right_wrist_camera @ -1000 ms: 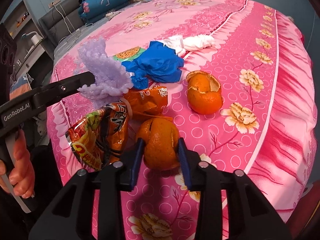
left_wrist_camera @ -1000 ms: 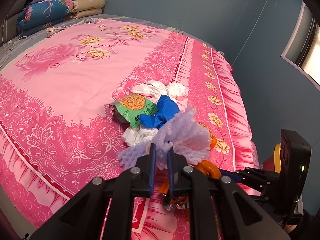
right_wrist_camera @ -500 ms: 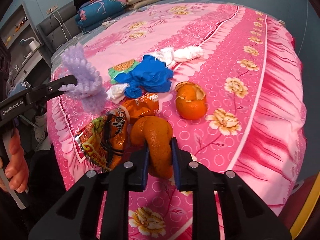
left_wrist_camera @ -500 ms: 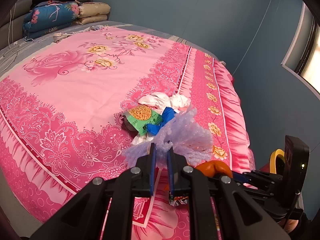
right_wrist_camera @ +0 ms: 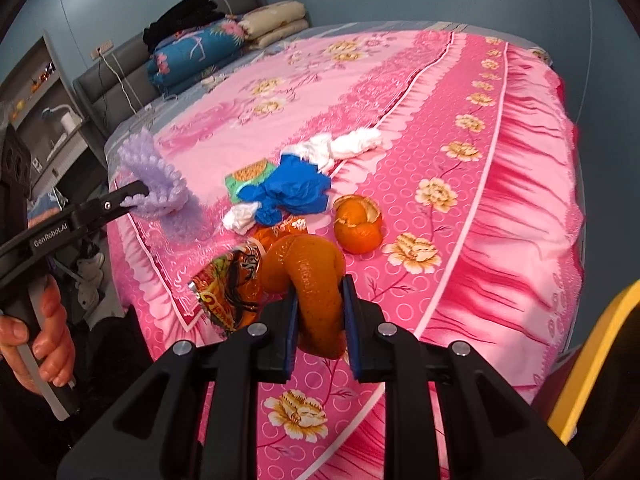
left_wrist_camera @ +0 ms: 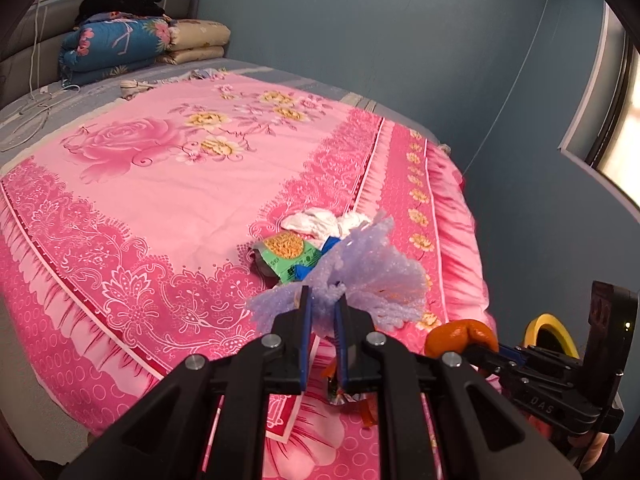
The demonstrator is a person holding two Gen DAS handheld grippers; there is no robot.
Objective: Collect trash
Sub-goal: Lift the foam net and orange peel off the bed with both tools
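Observation:
My left gripper (left_wrist_camera: 320, 300) is shut on a purple foam net (left_wrist_camera: 368, 276) and holds it above the pink bed; it also shows in the right wrist view (right_wrist_camera: 156, 184). My right gripper (right_wrist_camera: 318, 292) is shut on an orange peel (right_wrist_camera: 316, 280), lifted off the bed, also seen in the left wrist view (left_wrist_camera: 460, 336). On the bed lie a blue glove (right_wrist_camera: 296, 192), a green snack packet (right_wrist_camera: 246, 176), white tissues (right_wrist_camera: 344, 146), an orange snack bag (right_wrist_camera: 230, 288) and another orange peel (right_wrist_camera: 358, 224).
The pink bedspread (left_wrist_camera: 168, 200) drops off at the right edge (right_wrist_camera: 540, 208). Folded quilts and pillows (left_wrist_camera: 132, 48) sit at the headboard. A yellow-rimmed bin (left_wrist_camera: 554, 334) stands beside the bed, its rim also at the right wrist view's corner (right_wrist_camera: 592, 364). Shelves (right_wrist_camera: 44, 112) are at left.
My right gripper closed on the orange peel and lifted it. Both grippers rose and pulled back from the trash pile, the left still holding the foam net.

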